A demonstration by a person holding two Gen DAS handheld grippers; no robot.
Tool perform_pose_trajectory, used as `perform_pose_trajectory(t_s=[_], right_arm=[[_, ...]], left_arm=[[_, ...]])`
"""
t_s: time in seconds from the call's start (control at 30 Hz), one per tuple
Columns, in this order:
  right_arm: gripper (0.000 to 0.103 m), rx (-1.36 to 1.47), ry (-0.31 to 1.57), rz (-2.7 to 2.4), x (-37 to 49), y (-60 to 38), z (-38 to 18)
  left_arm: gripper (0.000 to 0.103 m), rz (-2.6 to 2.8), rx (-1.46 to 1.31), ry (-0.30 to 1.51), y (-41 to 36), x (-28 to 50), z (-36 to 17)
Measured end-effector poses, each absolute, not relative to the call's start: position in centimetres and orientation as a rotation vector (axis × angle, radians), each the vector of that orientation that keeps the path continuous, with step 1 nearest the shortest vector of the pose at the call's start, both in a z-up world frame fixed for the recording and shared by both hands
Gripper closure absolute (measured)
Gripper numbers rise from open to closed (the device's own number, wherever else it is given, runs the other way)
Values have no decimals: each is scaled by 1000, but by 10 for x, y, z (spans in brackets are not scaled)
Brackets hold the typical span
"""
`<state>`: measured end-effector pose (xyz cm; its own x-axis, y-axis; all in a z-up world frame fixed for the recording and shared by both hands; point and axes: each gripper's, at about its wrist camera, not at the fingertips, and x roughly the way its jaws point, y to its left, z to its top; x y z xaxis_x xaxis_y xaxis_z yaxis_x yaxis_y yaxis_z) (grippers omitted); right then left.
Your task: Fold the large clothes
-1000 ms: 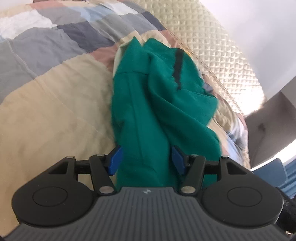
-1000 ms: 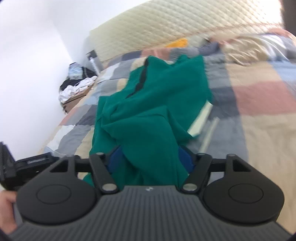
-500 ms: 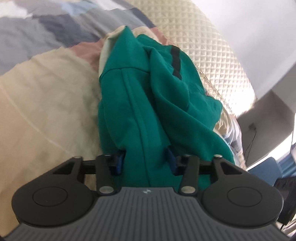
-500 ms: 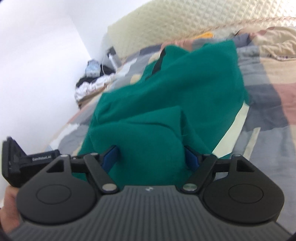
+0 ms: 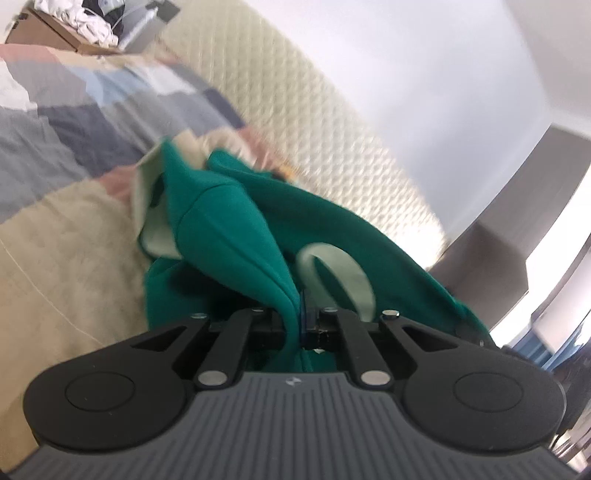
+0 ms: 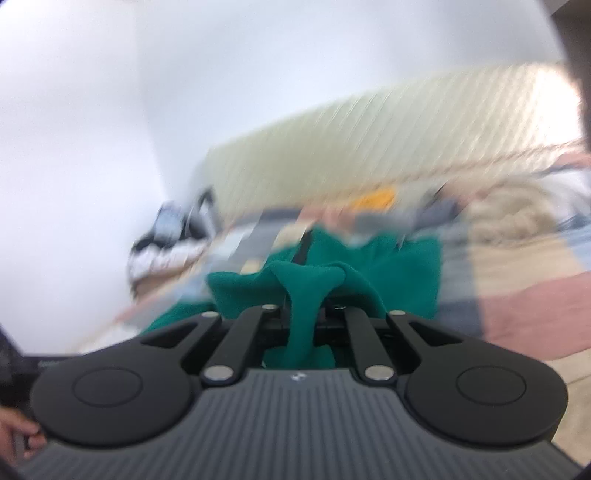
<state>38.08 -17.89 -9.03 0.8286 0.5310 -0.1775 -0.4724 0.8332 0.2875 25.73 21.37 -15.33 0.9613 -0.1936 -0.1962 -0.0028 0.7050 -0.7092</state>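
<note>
At the bottom of the left wrist view, the left gripper [image 5: 301,325] has its two black jaws drawn together on a pinched fold of one green fleece garment with a pale lining [image 5: 236,236]; a sliver of blue pad shows against the cloth. At the bottom of the right wrist view, the right gripper [image 6: 301,314] is likewise clamped on a bunched fold of the same green fleece garment [image 6: 391,273], the cloth squeezed narrow between its two jaws. So there are two grippers, each gripping one garment.

In the left view the garment rises from the centre of the frame toward the upper middle, with two patches of pale lining turned out: one at centre left, one just above the jaws. It lies on one patchwork quilt of beige, grey, pink and blue blocks [image 5: 62,229], which fills the left side. In the right view, blurred by motion, the garment sits at the centre, the quilt [image 6: 517,280] to its right.

A fingertip [image 6: 14,439] shows at the lower left edge of the right view.

Farther back, one cream quilted headboard [image 5: 317,133] crosses both views. A heap of white laundry [image 5: 96,26] sits at the upper left of the left view.
</note>
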Motion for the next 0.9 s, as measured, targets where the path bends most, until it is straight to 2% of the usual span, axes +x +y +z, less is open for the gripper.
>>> perform_pose_trajectory(t_s=[0.23,0.37,0.47,0.63,0.73,0.8,0.83,0.9], right_arm=[[95,426,212,288,332,-264,-69],[95,518,318,160,321,-300,-88],[95,581,450,82,315,-312,-125],[92,719,720,3,325,-312,-189],[90,711,771,-2,325,-305,-196],[87,696,782,3,324,-300,-192],[81,700,790,5,322,-298,-191],[54,744,802,17,309,-299,-190]], left_arm=[[97,-92,-847,211,207,192,-121],[97,-87,-839,246,195,159,-112],[97,-48,-799,311,178,146,-119],[96,33,-806,451,176,154,-142],[95,43,-841,492,181,156,-151],[84,39,-882,504,186,154,-155],[79,44,-898,504,187,153,-157],[48,41,-926,494,189,149,-156]])
